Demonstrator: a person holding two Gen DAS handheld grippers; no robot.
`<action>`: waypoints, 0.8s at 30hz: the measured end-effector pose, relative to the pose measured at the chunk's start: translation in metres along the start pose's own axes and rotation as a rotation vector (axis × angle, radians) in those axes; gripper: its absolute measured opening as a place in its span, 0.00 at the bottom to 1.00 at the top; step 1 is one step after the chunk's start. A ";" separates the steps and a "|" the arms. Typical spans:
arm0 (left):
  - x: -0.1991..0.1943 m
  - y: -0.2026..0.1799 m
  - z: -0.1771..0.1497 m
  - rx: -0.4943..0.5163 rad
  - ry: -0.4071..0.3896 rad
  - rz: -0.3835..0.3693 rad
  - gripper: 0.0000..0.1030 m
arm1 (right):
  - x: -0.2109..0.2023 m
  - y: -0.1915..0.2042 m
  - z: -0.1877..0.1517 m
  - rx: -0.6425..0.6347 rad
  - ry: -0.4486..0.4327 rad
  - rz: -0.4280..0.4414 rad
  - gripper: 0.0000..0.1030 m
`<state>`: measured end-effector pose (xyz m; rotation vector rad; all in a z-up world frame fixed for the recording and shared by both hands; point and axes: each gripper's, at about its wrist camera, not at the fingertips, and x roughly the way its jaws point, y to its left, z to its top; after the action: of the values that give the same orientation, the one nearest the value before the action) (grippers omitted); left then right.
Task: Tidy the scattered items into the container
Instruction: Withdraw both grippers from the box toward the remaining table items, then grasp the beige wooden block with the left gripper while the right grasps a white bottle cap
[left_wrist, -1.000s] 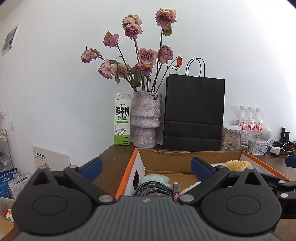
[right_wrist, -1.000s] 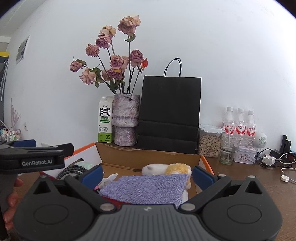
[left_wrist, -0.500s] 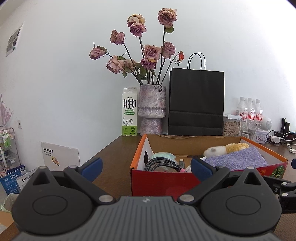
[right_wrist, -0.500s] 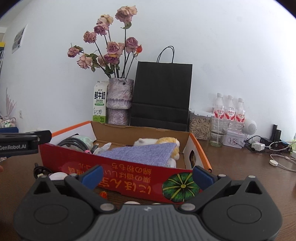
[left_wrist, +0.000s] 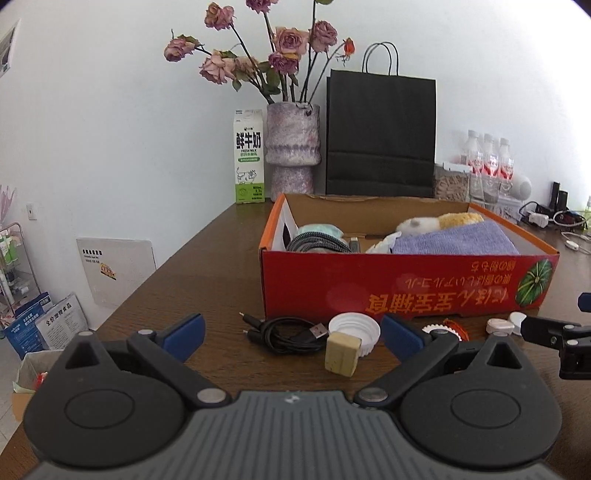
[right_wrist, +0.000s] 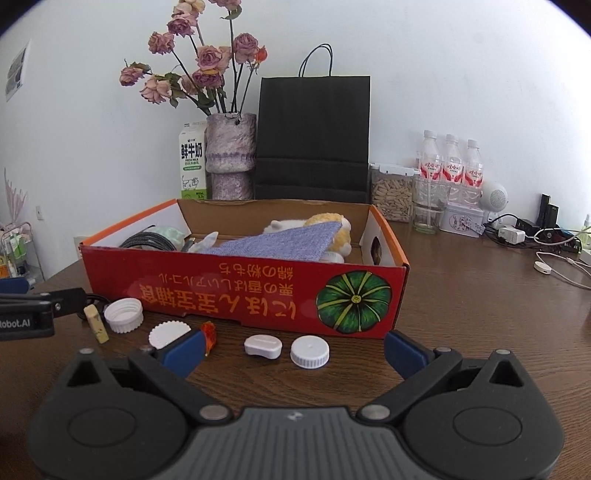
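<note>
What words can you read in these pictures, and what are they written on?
"鲜牛奶" and "FRESH MILK": on the milk carton.
"Robot.AI": on the left gripper; its start is cut off.
Orange characters, upside down: on the red box; I cannot read them surely.
Red bottle labels: too small.
Papers on the floor: too blurred.

The purple cloth (right_wrist: 280, 242) is covering most of the plush toy (right_wrist: 332, 225); the box wall (right_wrist: 240, 291) is hiding the braided cable's (right_wrist: 147, 242) lower coils.
</note>
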<state>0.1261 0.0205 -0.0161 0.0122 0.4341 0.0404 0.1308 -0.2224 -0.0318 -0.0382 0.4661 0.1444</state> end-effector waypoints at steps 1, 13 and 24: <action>0.002 -0.002 -0.001 0.012 0.016 -0.001 1.00 | 0.001 0.000 0.000 -0.001 0.008 -0.008 1.00; 0.022 -0.013 -0.002 0.064 0.127 -0.053 0.52 | 0.007 0.001 0.000 -0.003 0.045 -0.024 1.00; 0.019 -0.006 -0.001 0.010 0.113 -0.085 0.21 | 0.012 -0.008 0.001 0.033 0.060 -0.030 0.98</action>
<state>0.1428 0.0151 -0.0252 0.0013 0.5473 -0.0451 0.1434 -0.2290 -0.0360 -0.0176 0.5273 0.1062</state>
